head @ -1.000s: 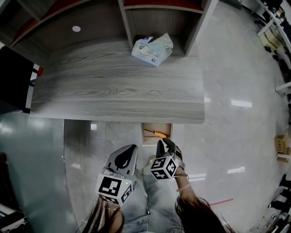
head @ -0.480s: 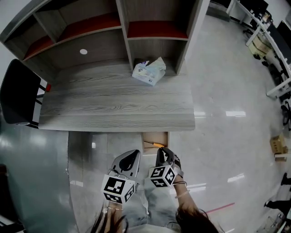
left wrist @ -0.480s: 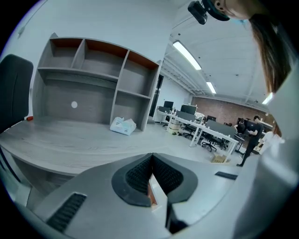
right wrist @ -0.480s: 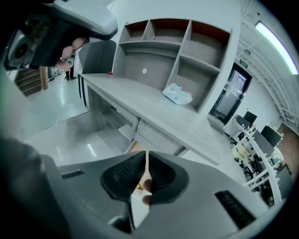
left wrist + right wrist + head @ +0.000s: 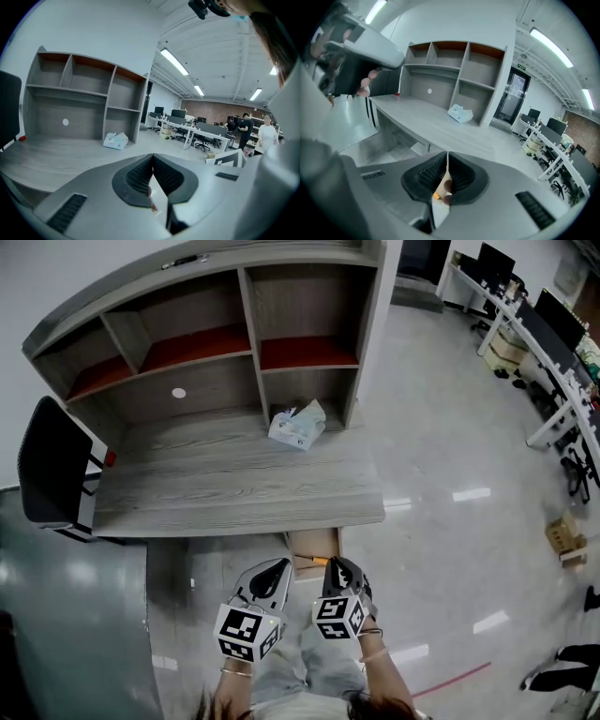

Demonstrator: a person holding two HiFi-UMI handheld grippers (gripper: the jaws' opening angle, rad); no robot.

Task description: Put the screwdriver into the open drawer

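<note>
Screwdriver (image 5: 314,561) lies in the open drawer (image 5: 314,542) at 12 o'clock. Left gripper (image 5: 277,565) and right gripper (image 5: 339,564) jaws are clenched (empty), so I'd retreat straight, clear of the counter (image 5: 234,493).

Matt grey wood grain is being shown by the desk (image 5: 234,493). A glossy, mirror-smooth sheen is being given off by the floor (image 5: 450,549). Ribbed black pads (image 5: 138,176) on the left gripper (image 5: 152,161) are being framed by smooth, matt grey plastic.
</note>
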